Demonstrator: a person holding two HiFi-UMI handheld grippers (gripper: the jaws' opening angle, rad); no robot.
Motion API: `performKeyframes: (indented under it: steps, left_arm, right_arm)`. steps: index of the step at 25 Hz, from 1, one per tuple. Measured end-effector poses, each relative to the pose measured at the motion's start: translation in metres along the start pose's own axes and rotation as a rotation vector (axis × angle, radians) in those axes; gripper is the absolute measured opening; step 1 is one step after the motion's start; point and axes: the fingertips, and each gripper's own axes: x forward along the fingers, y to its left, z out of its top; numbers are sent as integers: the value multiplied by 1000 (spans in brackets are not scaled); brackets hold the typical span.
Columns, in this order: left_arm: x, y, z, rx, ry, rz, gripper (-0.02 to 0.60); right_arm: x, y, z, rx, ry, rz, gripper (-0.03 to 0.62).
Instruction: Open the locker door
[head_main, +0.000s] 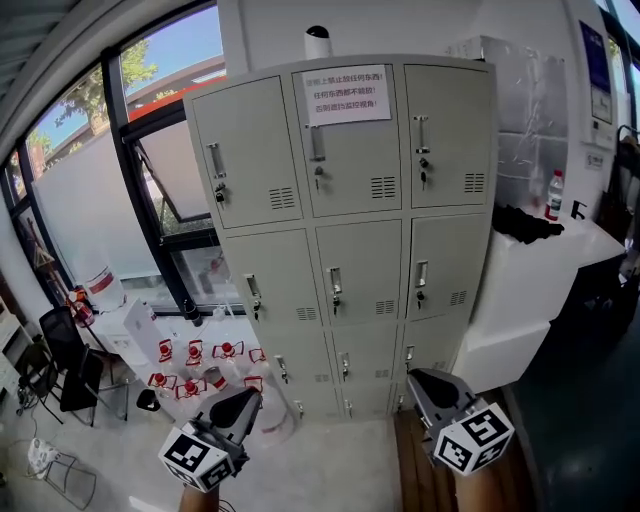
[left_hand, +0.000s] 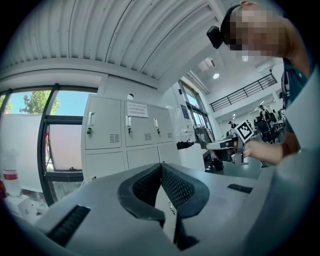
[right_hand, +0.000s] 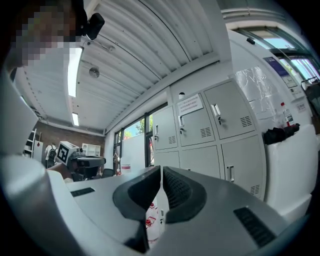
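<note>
Grey locker (head_main: 345, 220) is standing with all doors closed. Below it, left gripper (head_main: 248, 400) and right gripper (head_main: 422, 380) are holding jaws together, empty. One should be opening before reaching a handle (head_main: 335, 287), perhaps this middle one.

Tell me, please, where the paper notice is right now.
In the head view, the paper notice is on the top-middle locker door, above its handle.

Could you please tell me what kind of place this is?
Probably an indoor shared workplace or lab hall: a bank of grey metal lockers with a paper notice taped on, tall windows beside it, and a ribbed metal ceiling overhead.
</note>
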Motion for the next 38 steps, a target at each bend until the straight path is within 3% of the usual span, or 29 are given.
performKeyframes:
  steps: [14,21,27,38]
  left_arm:
    - [69,23,11,13,-37,25,17]
    - [108,54,8,-18,-105,-37,16]
    - [134,108,2,-43,-141,-68,17]
    - [150,224,-30,1,-88,-71,17]
  right_arm:
    - [35,-58,12,4,-21,13,37]
    - [60,-70,13,-29,-9,-43,37]
    - [107,-79,22,-39,-6,-98,37]
    - [211,-68,27,-41,-18,-154,37]
